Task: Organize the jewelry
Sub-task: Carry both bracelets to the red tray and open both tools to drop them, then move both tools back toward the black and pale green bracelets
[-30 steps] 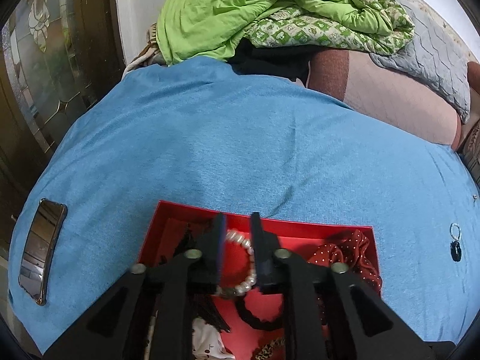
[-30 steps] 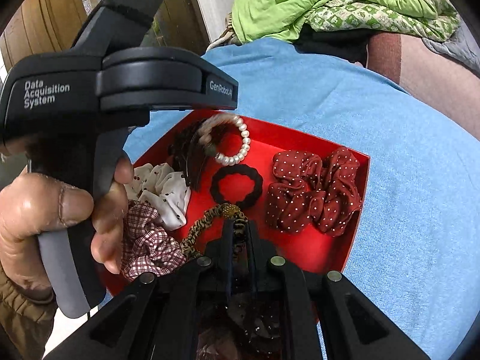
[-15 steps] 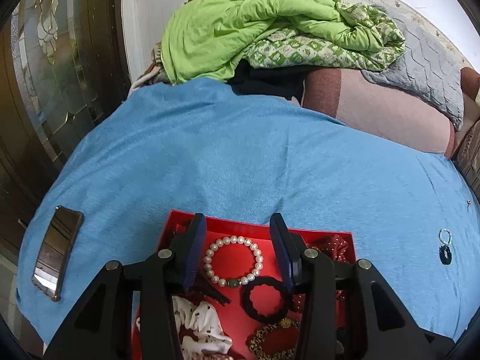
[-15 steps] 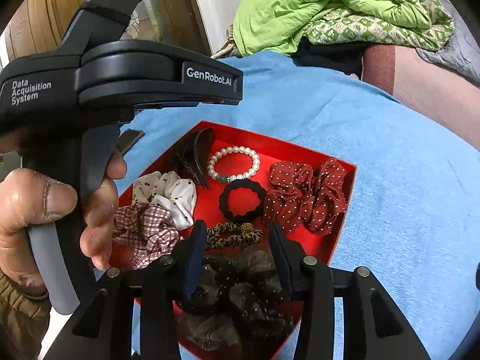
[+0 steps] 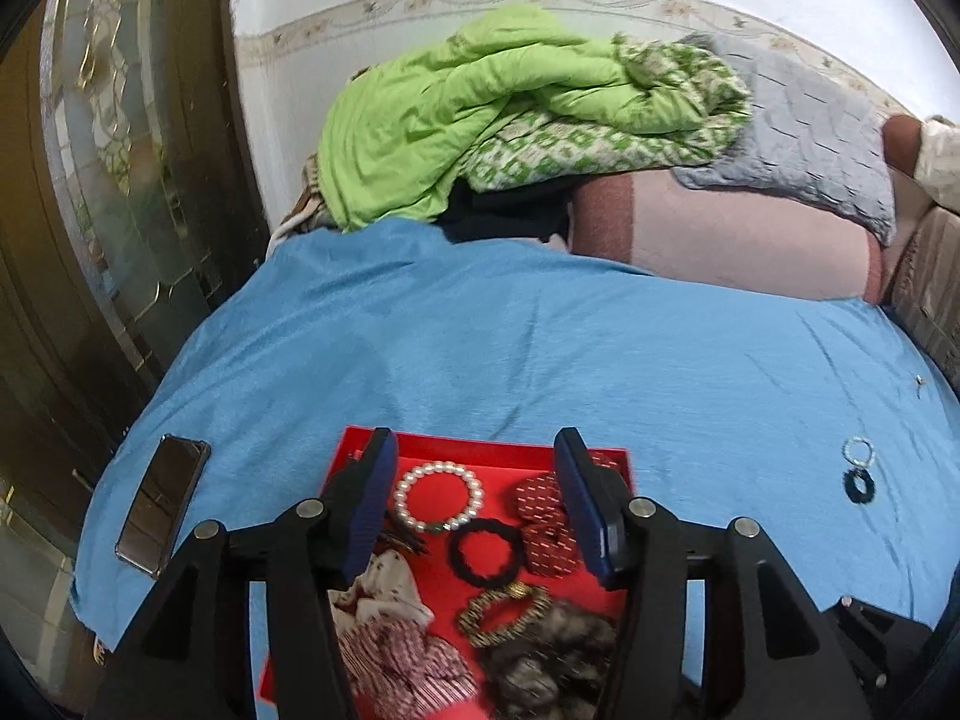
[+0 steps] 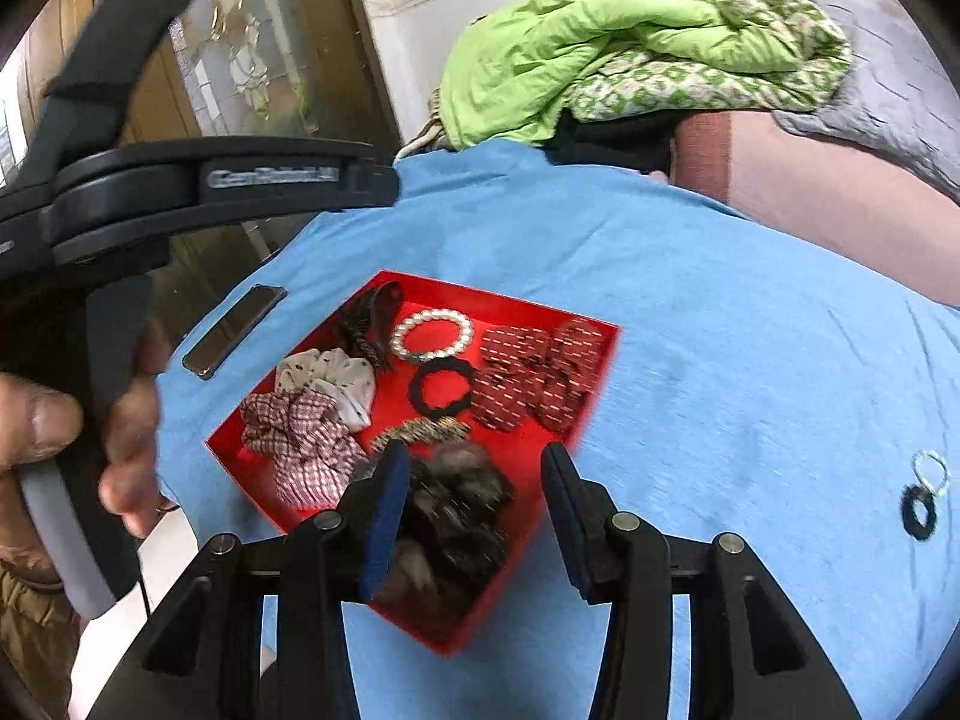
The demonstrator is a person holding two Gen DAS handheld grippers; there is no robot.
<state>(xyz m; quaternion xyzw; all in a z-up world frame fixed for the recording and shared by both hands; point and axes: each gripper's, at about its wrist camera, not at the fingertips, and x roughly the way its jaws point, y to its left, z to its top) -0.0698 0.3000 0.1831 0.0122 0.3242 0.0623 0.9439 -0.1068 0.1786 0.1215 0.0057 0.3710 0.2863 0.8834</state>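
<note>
Our white pearl bead bracelet (image 5: 438, 497) lies flat in the shallow red cardboard tray (image 6: 591, 402) on the blue bedspread (image 5: 540, 354), beside a black elastic hair tie (image 6: 441, 387), sorted with scrunchies. We hold the left gripper (image 5: 474, 504) and right gripper (image 6: 474, 510) above, both spread wide, gripping nothing.

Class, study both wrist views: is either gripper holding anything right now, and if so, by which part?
Nothing is held. The left gripper and the right gripper both stand open above the red tray, with the pearl bracelet lying loose inside.
</note>
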